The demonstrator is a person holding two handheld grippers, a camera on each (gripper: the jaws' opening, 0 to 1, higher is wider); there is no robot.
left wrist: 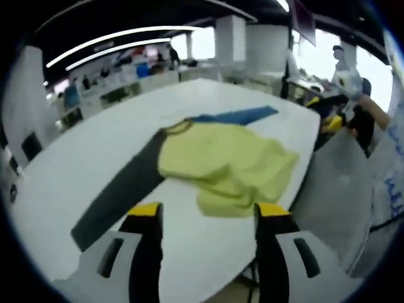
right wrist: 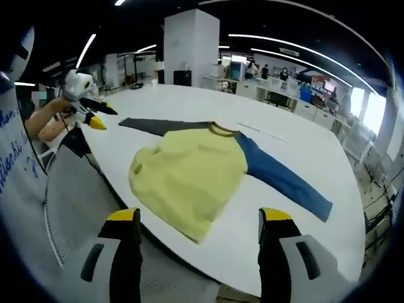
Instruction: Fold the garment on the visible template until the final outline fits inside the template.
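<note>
Pale yellow long-sleeved knit top w/ one dark grey sleeve and one blue sleeve [right wrist: 189,173] lies on the white oval tabletop [right wrist: 284,142], near the edge closest to the person, body rumpled and bunched on itself, both sleeves stretched out flat to opposite sides. In the left gripper view the same top [left wrist: 227,164] sits just ahead of the yellow-tipped jaws, grey sleeve running toward the lower left, blue one poking out behind the body. No template outline can be made out on the tabletop; may be under the cloth, can't tell. Left gripper [left wrist: 205,218] hovers above the near hem, jaws apart, nothing between them. Right gripper [right wrist: 199,221] likewise held back from the edge, jaws spread wide and empty; prob. lined up to take the hem corners. The left gripper [right wrist: 88,110], held in a hand, also comes into the right gripper view at left, off the tabletop. Folding looks barely begun: sleeves need bringing in over the body. Background: open office w/ desks, pillar, people far off.
</note>
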